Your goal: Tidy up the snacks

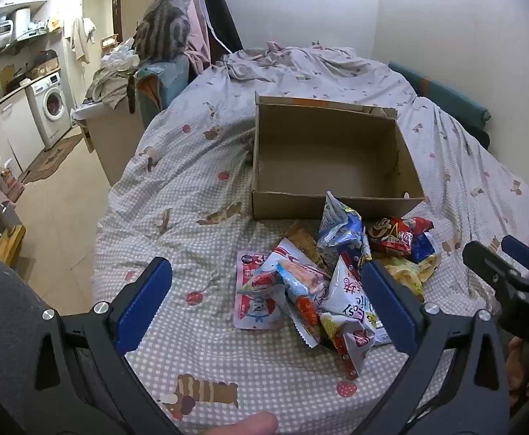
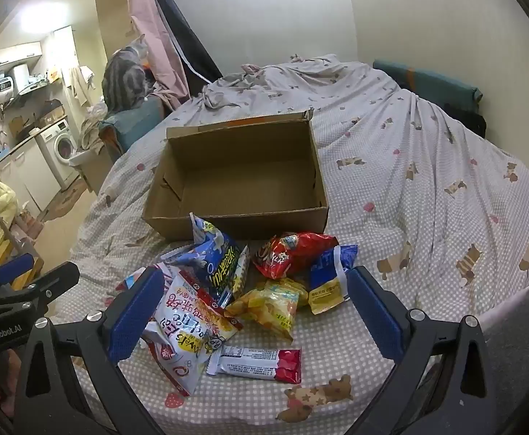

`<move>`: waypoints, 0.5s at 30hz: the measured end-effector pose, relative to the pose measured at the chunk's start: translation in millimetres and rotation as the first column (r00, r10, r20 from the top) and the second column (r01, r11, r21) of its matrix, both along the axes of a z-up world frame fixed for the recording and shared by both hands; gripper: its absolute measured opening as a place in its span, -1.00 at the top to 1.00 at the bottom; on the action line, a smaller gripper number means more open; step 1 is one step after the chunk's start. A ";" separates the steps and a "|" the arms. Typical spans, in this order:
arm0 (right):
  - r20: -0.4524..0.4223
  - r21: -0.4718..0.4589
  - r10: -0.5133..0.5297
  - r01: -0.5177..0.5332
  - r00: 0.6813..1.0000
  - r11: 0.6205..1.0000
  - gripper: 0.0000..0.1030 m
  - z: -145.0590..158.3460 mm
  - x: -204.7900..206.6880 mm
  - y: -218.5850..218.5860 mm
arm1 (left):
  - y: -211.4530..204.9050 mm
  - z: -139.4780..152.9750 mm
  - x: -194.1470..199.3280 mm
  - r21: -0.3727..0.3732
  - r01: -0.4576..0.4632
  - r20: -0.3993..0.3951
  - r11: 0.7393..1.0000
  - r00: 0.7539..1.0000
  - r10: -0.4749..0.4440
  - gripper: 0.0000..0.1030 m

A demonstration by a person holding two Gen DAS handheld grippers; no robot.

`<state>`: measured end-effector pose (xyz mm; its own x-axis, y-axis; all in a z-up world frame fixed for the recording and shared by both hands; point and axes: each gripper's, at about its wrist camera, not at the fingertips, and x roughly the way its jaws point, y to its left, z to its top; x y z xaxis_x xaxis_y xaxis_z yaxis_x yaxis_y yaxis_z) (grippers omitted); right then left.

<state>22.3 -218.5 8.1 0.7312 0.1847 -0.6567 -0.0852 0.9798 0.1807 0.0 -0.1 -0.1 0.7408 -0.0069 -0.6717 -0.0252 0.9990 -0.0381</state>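
An empty open cardboard box (image 1: pixel 286 206) (image 2: pixel 177 223) sits on the bed. A pile of snack packets lies in front of it: a white bag (image 1: pixel 351 311) (image 2: pixel 188 330), a blue bag (image 1: pixel 340 232) (image 2: pixel 217 257), a red bag (image 1: pixel 395 233) (image 2: pixel 290 252), a yellow bag (image 2: pixel 268 302), a blue-and-yellow bag (image 2: pixel 328 279), a pink pouch (image 1: pixel 255 290) and a red-ended bar (image 2: pixel 257 360). My left gripper (image 1: pixel 266 301) is open above the pile's left part. My right gripper (image 2: pixel 255 311) is open above the pile; it also shows in the left wrist view (image 1: pixel 500 268).
The bed has a checked sheet with bear prints (image 1: pixel 192 195) (image 2: pixel 427 199). A grey tabby cat (image 1: pixel 163 30) (image 2: pixel 125 76) sits on a chair back beyond the bed. A kitchen with a washing machine (image 1: pixel 49 103) lies left. The bed's left edge drops to the floor (image 1: pixel 69 224).
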 end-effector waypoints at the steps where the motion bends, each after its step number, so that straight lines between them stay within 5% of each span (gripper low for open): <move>1: 0.004 0.001 0.000 0.000 1.000 1.000 -1.00 0.1 -0.2 0.1 | 0.5 -0.2 0.8 -0.004 -0.004 -0.010 1.000 1.000 0.004 -1.00; 15: 0.000 0.003 0.000 0.000 1.000 1.000 -1.00 -0.6 0.0 0.8 | 7.3 -1.1 -0.5 0.003 -0.007 -0.002 1.000 1.000 0.007 -1.00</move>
<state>22.3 -217.7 7.5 0.7315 0.1863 -0.6559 -0.0851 0.9794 0.1833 -0.5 7.1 -1.3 0.7395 0.0002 -0.6732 -0.0325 0.9988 -0.0354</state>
